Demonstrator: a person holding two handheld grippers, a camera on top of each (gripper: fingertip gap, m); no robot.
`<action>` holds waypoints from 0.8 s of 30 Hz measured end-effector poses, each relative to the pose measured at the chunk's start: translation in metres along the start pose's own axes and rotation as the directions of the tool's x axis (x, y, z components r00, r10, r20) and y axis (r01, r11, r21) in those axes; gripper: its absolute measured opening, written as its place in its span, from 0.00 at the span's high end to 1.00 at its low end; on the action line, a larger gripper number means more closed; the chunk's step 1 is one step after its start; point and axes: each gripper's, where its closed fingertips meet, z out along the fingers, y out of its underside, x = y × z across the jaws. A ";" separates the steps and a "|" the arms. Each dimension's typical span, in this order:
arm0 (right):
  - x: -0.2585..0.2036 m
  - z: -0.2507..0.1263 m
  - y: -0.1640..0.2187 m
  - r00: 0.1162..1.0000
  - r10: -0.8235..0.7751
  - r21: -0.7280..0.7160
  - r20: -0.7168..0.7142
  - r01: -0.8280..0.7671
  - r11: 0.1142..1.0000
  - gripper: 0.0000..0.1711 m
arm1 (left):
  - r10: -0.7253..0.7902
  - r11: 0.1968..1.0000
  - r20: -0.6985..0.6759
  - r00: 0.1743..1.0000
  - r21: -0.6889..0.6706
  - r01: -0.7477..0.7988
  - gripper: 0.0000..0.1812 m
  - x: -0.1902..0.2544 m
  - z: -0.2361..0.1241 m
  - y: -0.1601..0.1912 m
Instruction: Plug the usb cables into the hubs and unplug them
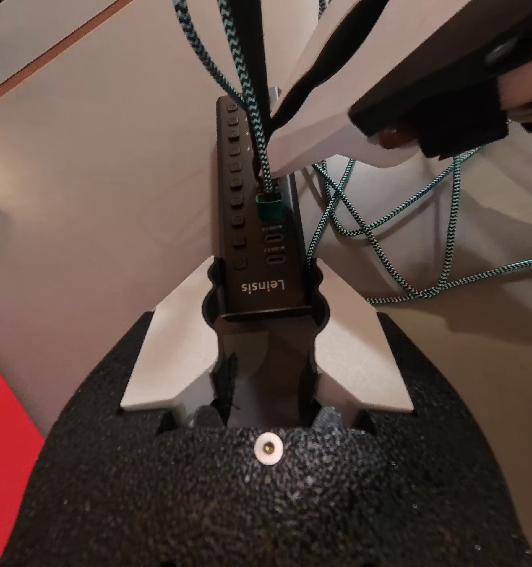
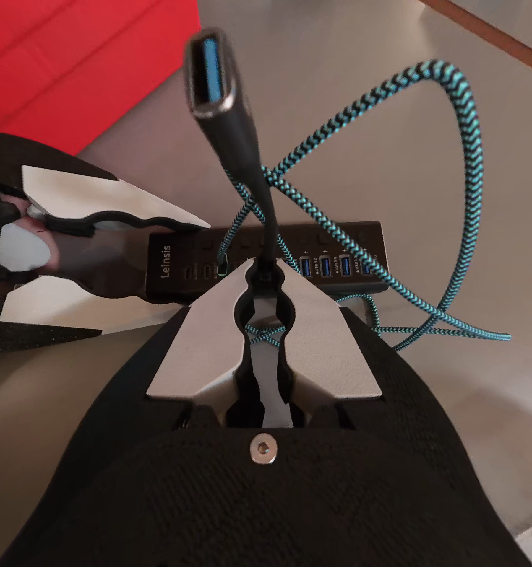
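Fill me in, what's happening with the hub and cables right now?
The left gripper clamps one end of the black USB hub on the table. A teal braided cable's plug sits in a hub port. The right gripper is shut on a black cable whose connector points up, unplugged.

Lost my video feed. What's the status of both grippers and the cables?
Left gripper clamped on long black USB hub. Right gripper shut on black cable, connector end free. Teal braided cable plugged in, loops crowding ports.
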 end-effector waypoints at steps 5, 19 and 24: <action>0.000 0.001 0.000 1.000 -0.016 0.025 -0.008 0.016 1.000 0.96 | -0.005 1.000 0.001 1.000 0.002 0.005 0.68 0.000 0.000 0.000; -0.054 -0.174 -0.070 0.949 -0.308 0.472 -0.072 0.304 0.828 0.84 | 0.385 0.919 0.191 0.903 0.014 -0.394 0.69 0.001 -0.007 -0.011; -0.036 -0.138 -0.076 0.829 -0.551 0.150 0.094 0.535 0.831 0.79 | 0.690 0.692 0.359 0.628 -0.073 -0.718 0.69 0.004 -0.014 -0.018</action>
